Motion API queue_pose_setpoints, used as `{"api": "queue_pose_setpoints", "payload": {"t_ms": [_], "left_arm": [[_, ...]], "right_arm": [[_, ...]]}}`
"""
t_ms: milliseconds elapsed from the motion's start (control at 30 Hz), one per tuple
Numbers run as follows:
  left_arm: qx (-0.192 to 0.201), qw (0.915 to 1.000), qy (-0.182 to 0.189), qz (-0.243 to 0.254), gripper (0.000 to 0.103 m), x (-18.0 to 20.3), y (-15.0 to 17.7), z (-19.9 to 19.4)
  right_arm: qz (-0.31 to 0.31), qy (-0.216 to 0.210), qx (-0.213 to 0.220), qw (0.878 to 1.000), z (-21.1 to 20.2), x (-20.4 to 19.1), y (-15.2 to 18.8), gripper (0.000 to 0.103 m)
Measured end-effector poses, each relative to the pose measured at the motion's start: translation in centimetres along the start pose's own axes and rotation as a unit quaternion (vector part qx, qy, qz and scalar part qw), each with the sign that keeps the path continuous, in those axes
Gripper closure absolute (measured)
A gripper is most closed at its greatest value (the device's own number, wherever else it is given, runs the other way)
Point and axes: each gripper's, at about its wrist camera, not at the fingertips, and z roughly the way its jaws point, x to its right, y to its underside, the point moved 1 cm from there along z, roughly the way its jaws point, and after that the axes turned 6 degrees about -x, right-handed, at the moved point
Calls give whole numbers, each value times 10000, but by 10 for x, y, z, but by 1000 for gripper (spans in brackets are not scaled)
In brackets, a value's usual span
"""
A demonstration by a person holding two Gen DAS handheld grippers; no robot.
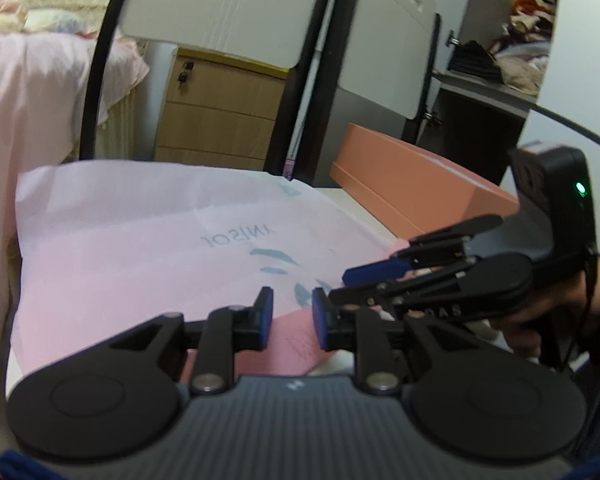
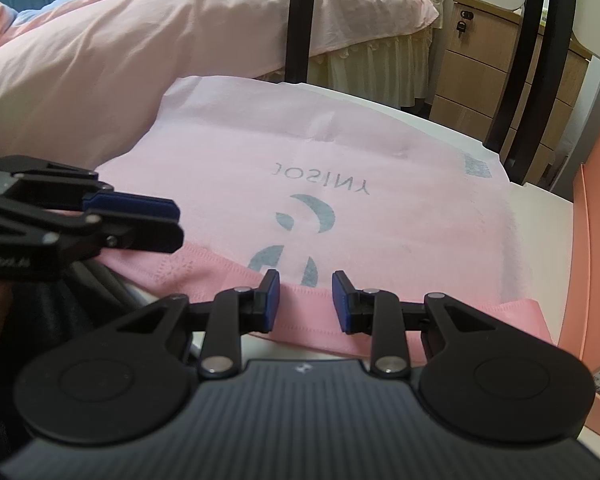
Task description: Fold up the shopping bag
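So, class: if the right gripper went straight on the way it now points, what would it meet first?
Most likely the pink shopping bag: the right gripper, jaws apart, points down over its near hem. Depth is unclear.

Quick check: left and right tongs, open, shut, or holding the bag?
Left tongs: open, holding nothing, above the pink shopping bag.
Right tongs: open, empty, over the bag's near hem.
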Motion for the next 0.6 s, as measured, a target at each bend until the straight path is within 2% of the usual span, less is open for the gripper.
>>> {"api": "queue_pose_setpoints", "payload": {"t_ms": [67, 133, 600], "left_arm": [[-15, 9998, -14, 196, 68, 7, 2, -1], [-67, 9992, -18, 388, 64, 13, 6, 0], [-224, 9894, -97, 1432, 57, 44, 24, 9]], "right_arm": [[-14, -24, -5, 10000, -1, 0, 0, 71], [-24, -45, -13, 10000, -1, 1, 0, 71], [-138, -142, -143, 9997, 0, 4, -4, 71]]}}
